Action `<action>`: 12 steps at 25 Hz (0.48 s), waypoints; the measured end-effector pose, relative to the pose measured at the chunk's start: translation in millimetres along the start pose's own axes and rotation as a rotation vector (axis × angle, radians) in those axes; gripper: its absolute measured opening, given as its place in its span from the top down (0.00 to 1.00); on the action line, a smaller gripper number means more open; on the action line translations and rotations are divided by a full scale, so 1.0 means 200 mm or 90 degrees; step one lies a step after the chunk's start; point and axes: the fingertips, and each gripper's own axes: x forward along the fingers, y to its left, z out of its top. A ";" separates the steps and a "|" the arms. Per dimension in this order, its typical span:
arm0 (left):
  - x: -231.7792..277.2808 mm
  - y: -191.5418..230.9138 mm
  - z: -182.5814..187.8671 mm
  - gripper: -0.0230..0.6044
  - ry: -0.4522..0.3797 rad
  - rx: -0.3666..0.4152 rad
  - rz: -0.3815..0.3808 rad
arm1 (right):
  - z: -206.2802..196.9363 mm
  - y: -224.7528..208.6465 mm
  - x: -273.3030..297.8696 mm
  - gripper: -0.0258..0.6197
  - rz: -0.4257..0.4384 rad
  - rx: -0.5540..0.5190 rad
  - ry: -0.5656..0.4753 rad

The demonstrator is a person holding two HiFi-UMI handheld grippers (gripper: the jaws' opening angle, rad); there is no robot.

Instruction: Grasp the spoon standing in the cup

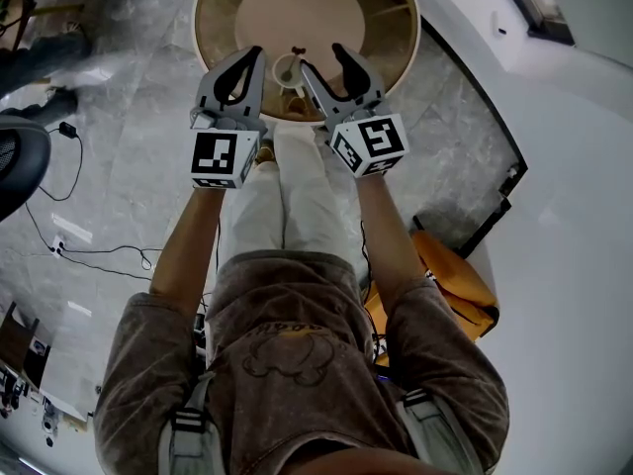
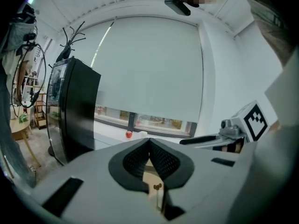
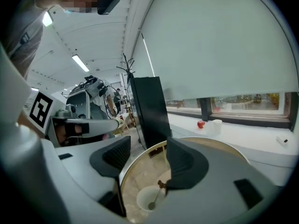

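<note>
A white cup stands near the front edge of a round table. A spoon leans in the cup, its brown handle end pointing up. My right gripper is open just right of the cup. In the right gripper view the cup shows low in the gap between the spread jaws of the right gripper, with no pad touching the spoon. My left gripper hovers just left of the cup and is shut on nothing. The pads of the left gripper meet, and the handle end peeks out below them.
The table has a gold rim and a pale stone top. A tall black cabinet stands beyond it, with a red ball on the window sill. On the floor lie an orange bag, cables and an office chair.
</note>
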 end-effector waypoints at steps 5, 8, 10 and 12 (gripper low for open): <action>0.01 0.00 -0.04 0.95 0.006 -0.004 -0.004 | -0.19 -0.07 0.09 0.59 0.000 0.006 0.049; 0.01 0.00 -0.06 0.95 0.011 -0.008 -0.005 | -0.30 -0.11 0.16 0.60 0.000 0.017 0.077; 0.01 0.00 -0.09 0.95 0.017 -0.010 -0.006 | -0.38 -0.14 0.20 0.60 -0.001 0.025 0.098; 0.01 -0.01 -0.11 0.95 0.023 -0.012 -0.010 | -0.45 -0.17 0.24 0.60 0.002 0.027 0.118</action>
